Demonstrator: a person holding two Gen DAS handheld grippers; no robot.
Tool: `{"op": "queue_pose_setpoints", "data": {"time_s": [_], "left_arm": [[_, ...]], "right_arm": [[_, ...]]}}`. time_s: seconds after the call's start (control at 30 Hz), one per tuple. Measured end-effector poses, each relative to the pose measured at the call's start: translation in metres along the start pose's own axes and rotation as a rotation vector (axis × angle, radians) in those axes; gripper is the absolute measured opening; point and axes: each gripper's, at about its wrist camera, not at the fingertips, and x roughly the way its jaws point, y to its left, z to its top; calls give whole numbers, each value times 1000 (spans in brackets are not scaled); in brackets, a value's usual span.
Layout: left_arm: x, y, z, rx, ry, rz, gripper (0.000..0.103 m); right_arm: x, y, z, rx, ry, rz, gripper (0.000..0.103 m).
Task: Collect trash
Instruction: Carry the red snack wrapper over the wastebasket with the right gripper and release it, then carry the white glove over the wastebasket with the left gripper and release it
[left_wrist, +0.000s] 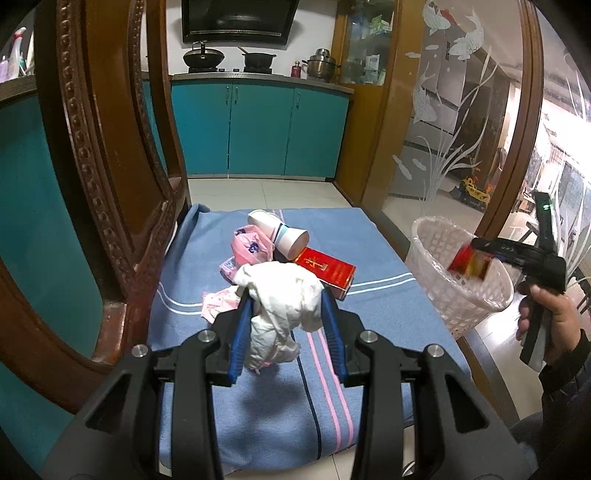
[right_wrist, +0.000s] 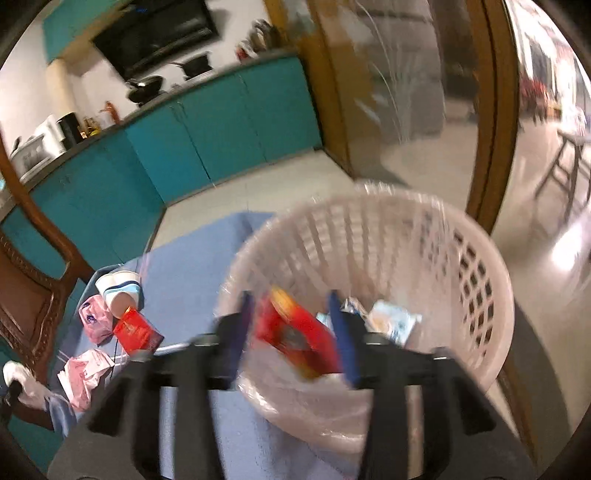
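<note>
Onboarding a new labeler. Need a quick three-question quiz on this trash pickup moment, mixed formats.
1. True or false: the left gripper is shut on the crumpled white tissue.
2. Which item is between the fingers of the right gripper, over the white basket? A) small red box B) paper cup C) pink wrapper
3. Fill in: the long red box left on the blue cloth lies right beside the paper ____.

Key: 1 true; 2 A; 3 cup.
</note>
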Motion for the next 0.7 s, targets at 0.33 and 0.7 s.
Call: {"op": "queue_pose_setpoints", "data": {"time_s": [0.33, 0.7], "left_arm": [[17, -45, 3, 74, 14, -98, 37], [103, -248, 80, 212, 23, -429, 73]], "right_arm": [[-105, -43, 1, 277, -422, 71, 99], [-117, -100, -5, 508, -517, 13, 99]]}}
